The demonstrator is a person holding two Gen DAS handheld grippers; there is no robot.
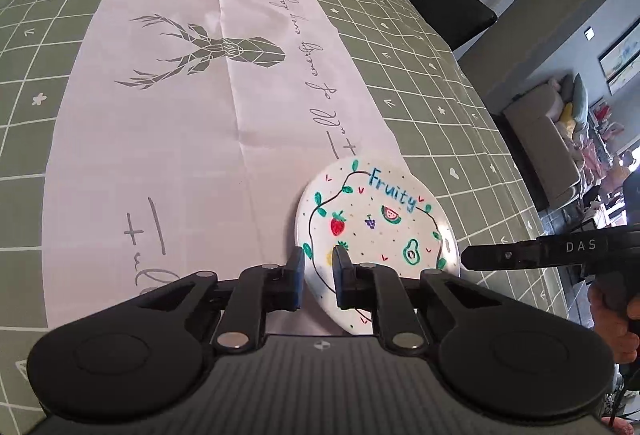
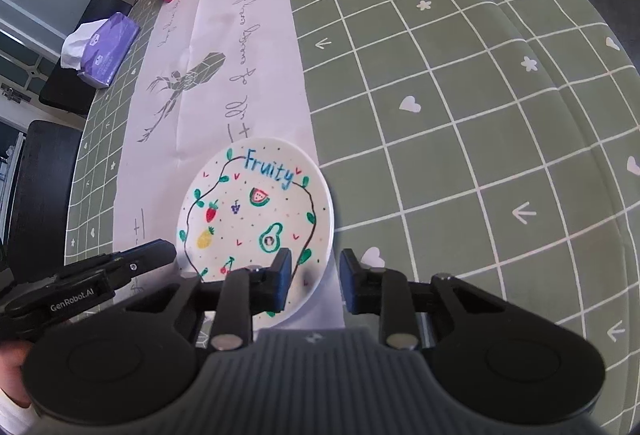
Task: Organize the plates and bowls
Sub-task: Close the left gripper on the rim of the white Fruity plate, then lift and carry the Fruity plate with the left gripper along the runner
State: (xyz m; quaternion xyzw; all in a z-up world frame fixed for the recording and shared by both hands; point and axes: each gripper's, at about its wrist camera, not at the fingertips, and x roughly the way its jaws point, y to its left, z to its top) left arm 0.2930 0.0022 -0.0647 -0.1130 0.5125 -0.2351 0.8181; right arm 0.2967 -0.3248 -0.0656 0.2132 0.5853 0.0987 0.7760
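Plate (image 1: 380,219) on runner (image 1: 200,115): L claw (image 1: 318,255) tight on its rim, R claw (image 2: 312,259) part-open astride rim, w/o grip

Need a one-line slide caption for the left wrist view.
Left gripper straddles the near rim of the Fruity plate on the table runner, right gripper at its far side.
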